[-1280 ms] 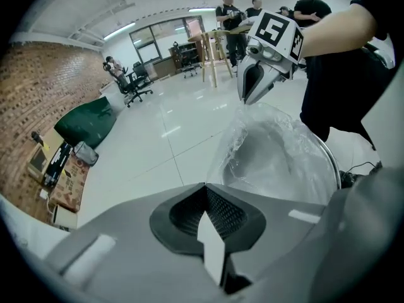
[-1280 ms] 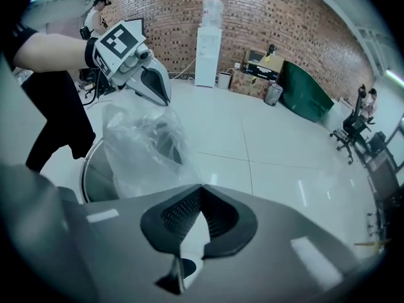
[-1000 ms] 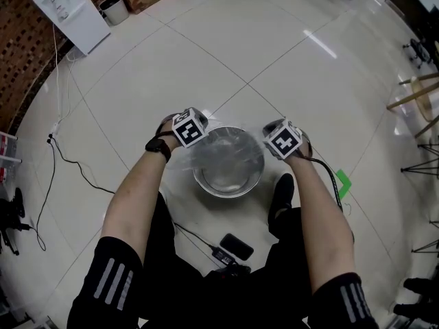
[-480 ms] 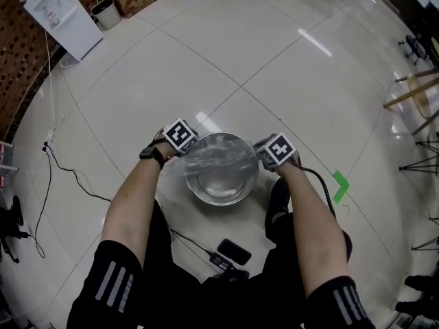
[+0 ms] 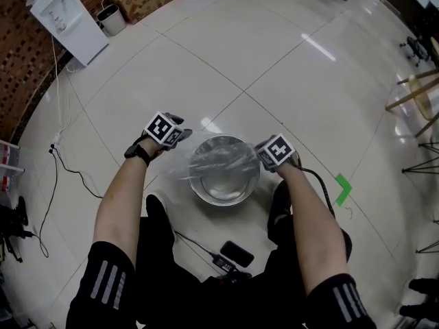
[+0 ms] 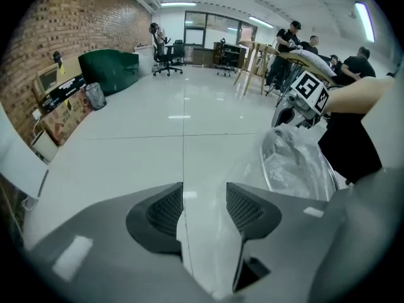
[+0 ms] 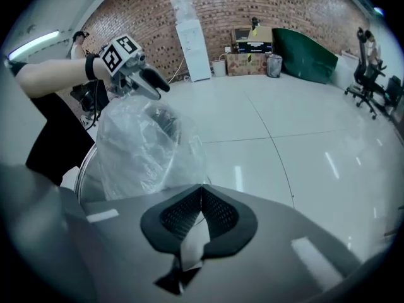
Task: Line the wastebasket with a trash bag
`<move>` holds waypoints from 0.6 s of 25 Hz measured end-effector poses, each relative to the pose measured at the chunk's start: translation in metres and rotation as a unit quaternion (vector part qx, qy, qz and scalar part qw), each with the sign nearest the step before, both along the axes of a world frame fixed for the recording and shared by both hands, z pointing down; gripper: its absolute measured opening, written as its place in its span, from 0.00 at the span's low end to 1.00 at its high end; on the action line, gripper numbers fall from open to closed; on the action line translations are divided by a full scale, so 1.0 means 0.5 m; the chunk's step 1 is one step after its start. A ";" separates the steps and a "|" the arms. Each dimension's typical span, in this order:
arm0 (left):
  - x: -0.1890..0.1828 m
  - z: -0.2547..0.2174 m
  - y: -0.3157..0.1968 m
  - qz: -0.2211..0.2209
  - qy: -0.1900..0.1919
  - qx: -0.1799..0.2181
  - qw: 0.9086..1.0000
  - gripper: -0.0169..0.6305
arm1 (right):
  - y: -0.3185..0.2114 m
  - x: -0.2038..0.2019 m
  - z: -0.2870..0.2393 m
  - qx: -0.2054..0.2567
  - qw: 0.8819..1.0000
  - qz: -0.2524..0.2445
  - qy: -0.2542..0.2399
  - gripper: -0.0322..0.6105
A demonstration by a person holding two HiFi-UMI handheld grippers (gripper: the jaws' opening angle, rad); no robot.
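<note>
L gripper [image 6: 205,202]: released, jaws have just been opening, pads now stand apart w/ a clear gap. A faint see-through film, prob. a bit of the trash bag [image 5: 218,157], runs through that gap, but the pads don't press on it. It points steeply down at the tiled floor [image 5: 274,60]. In its own view the wastebasket [image 5: 223,197] sits ahead & to the right of the jaws, apart from them.

R gripper [image 7: 202,199]: clenched, pads closed together, a pale strip of bag film nipped btwn them. So it's grasping the bag's edge. Crumpled clear plastic rises just ahead-left of these jaws, and the L gripper shows beyond it. In the head view this gripper is right at the basket's rim on its right side.

Wastebasket = round shiny metal bin on the floor, btwn the two grippers, nearer the R one. The bag lies bunched over the mouth & partly down inside. Loose film spreads past the rim toward the L gripper.

A black cable [image 5: 75,171] trails on the floor well out from the L gripper. A green tape mark [image 5: 341,188] lies out past the R one
</note>
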State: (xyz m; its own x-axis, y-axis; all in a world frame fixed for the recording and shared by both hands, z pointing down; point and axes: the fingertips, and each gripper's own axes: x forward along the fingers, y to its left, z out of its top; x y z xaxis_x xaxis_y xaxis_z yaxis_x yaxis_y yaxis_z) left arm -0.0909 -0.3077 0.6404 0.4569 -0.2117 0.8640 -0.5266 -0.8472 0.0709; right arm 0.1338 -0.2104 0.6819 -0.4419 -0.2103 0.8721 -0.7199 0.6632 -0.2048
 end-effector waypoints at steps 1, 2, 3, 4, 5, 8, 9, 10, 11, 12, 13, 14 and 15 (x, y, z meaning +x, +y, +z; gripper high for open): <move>-0.024 -0.006 -0.002 -0.006 -0.008 0.004 1.000 0.35 | 0.005 0.005 0.005 -0.002 1.000 -0.005 0.008 0.06; -0.049 -0.009 -0.004 -0.015 -0.016 0.005 1.000 0.35 | 0.008 0.010 0.012 -0.003 1.000 -0.007 0.012 0.06; -0.072 -0.010 -0.004 -0.025 -0.021 0.005 0.999 0.35 | 0.008 0.014 0.018 -0.003 1.000 -0.007 0.014 0.06; -0.088 -0.014 -0.003 -0.033 -0.022 0.005 0.999 0.35 | 0.006 0.017 0.021 -0.002 1.000 -0.004 0.015 0.06; -0.095 -0.021 0.002 -0.035 -0.020 0.005 0.999 0.35 | 0.005 0.020 0.020 -0.001 1.000 -0.002 0.017 0.06; -0.066 -0.072 0.032 0.004 -0.015 0.027 1.000 0.35 | 0.006 0.021 0.013 0.003 1.000 -0.006 0.023 0.06; -0.046 -0.094 0.048 0.025 -0.016 0.039 0.999 0.35 | 0.008 0.021 0.013 0.003 1.000 -0.006 0.023 0.06; -0.026 -0.114 0.067 0.046 -0.017 0.049 0.998 0.35 | 0.010 0.021 0.014 0.003 1.000 -0.007 0.022 0.06; -0.006 -0.133 0.088 0.068 -0.019 0.059 0.996 0.35 | 0.012 0.022 0.015 0.005 1.000 -0.008 0.021 0.06; 0.012 -0.150 0.112 0.089 -0.022 0.066 0.994 0.35 | 0.012 0.023 0.015 0.007 1.000 -0.009 0.020 0.06; 0.028 -0.166 0.136 0.109 -0.027 0.072 0.991 0.35 | 0.013 0.023 0.015 0.008 1.000 -0.011 0.019 0.06; 0.044 -0.181 0.161 0.127 -0.031 0.077 0.988 0.35 | 0.013 0.023 0.015 0.008 1.000 -0.012 0.019 0.06; 0.058 -0.193 0.186 0.141 -0.034 0.082 0.986 0.35 | 0.015 0.023 0.012 0.008 1.000 -0.012 0.019 0.06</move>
